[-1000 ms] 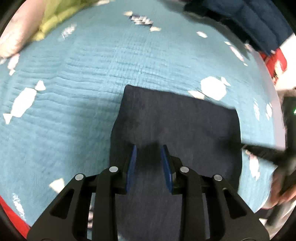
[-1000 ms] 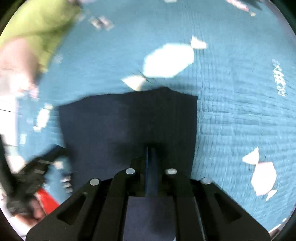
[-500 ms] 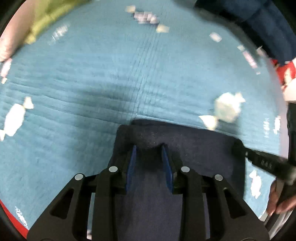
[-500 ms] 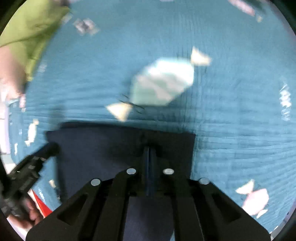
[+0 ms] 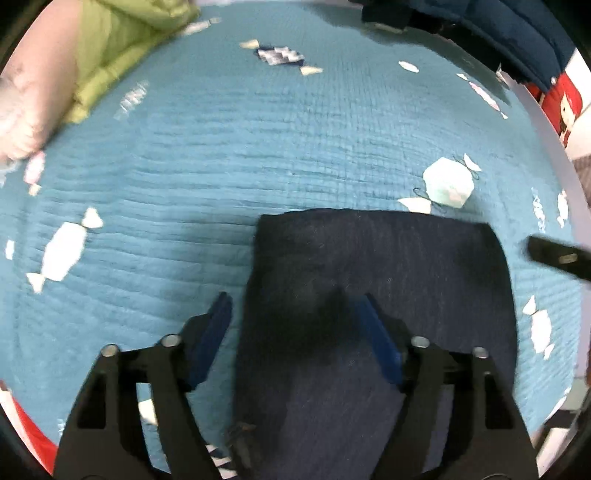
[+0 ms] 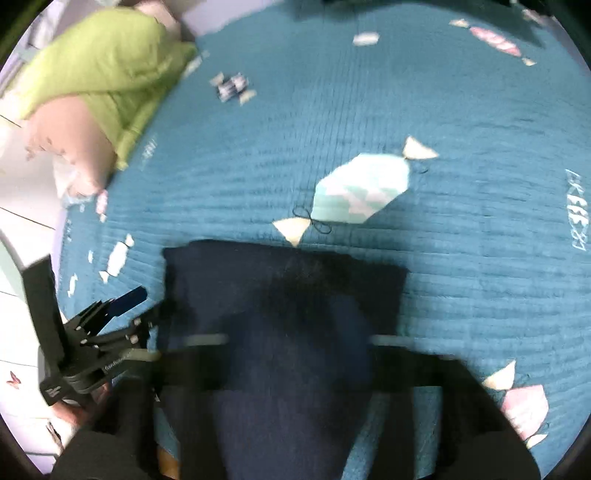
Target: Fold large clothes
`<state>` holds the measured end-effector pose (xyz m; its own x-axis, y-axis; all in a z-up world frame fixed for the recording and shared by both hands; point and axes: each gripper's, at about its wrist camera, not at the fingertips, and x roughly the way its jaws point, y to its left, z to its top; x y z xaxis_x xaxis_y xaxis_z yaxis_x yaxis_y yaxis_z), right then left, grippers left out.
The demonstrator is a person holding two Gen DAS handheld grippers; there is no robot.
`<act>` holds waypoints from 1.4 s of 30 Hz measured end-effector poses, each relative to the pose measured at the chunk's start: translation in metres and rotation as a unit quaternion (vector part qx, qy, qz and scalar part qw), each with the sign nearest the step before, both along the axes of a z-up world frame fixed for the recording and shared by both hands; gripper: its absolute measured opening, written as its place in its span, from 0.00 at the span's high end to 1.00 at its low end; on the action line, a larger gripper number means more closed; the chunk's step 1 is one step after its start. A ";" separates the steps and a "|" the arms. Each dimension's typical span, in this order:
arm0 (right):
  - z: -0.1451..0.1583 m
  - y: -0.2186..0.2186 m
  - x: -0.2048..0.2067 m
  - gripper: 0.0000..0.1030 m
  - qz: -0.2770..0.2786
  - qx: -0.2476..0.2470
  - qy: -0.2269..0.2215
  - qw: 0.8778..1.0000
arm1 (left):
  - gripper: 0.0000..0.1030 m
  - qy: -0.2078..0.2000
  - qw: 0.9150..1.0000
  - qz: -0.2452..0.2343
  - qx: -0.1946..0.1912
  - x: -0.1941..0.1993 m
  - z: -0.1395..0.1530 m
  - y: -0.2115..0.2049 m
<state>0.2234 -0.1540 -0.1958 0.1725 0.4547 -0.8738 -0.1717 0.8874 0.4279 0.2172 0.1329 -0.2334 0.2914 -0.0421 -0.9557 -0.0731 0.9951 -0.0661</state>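
Note:
A dark navy folded garment lies flat on the teal bedspread. My left gripper is open, its blue-padded jaws spread over the garment's left edge, one pad over the bedspread, one over the cloth. In the right wrist view the garment lies just ahead; my right gripper is blurred by motion, its fingers wide apart, holding nothing. The left gripper also shows in the right wrist view at the garment's left side. The right gripper's tip shows in the left wrist view.
A green quilted item and a pink pillow lie at the far left. Dark blue clothing is piled at the far right. The bedspread has candy-shaped prints. The bed edge runs along the left in the right wrist view.
Both grippers have opened and let go of the garment, which now lies folded flat. Both have drawn back a little from its far edge.

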 end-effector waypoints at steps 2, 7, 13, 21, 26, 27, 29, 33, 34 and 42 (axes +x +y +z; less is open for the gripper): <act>0.000 0.001 -0.006 0.21 0.001 0.013 -0.011 1.000 | 0.18 -0.002 1.000 -0.003 0.008 -0.010 0.003 0.001; -0.016 -0.012 -0.033 0.12 0.016 0.042 -0.009 0.999 | 0.12 0.009 0.999 -0.013 -0.028 -0.030 -0.005 0.014; -0.076 -0.013 -0.067 0.11 0.045 0.079 0.054 0.994 | 0.12 0.066 0.985 -0.023 -0.157 -0.058 -0.043 0.043; -0.107 -0.005 -0.079 0.08 0.062 0.199 0.051 0.977 | 0.12 0.074 0.932 -0.032 -0.354 -0.075 -0.089 0.077; -0.101 0.016 -0.074 0.10 0.045 0.173 0.029 0.984 | 0.51 0.076 0.901 -0.023 -0.427 -0.070 -0.102 0.071; -0.097 0.020 -0.076 0.19 0.041 0.151 0.020 0.987 | 0.57 0.074 0.907 -0.019 -0.415 -0.067 -0.103 0.065; -0.090 0.019 -0.078 0.37 0.025 0.130 0.012 0.991 | 0.67 0.062 0.914 -0.025 -0.401 -0.065 -0.096 0.056; -0.065 0.029 -0.080 0.53 0.030 0.130 -0.021 0.991 | 0.74 0.031 0.930 -0.053 -0.362 -0.062 -0.067 0.042; -0.054 0.035 -0.078 0.54 0.034 0.139 -0.031 0.989 | 0.74 0.023 0.937 -0.064 -0.343 -0.061 -0.057 0.038; 0.012 0.100 -0.030 0.56 0.071 0.180 -0.084 0.977 | 0.74 -0.042 0.961 -0.080 -0.261 -0.031 0.033 0.085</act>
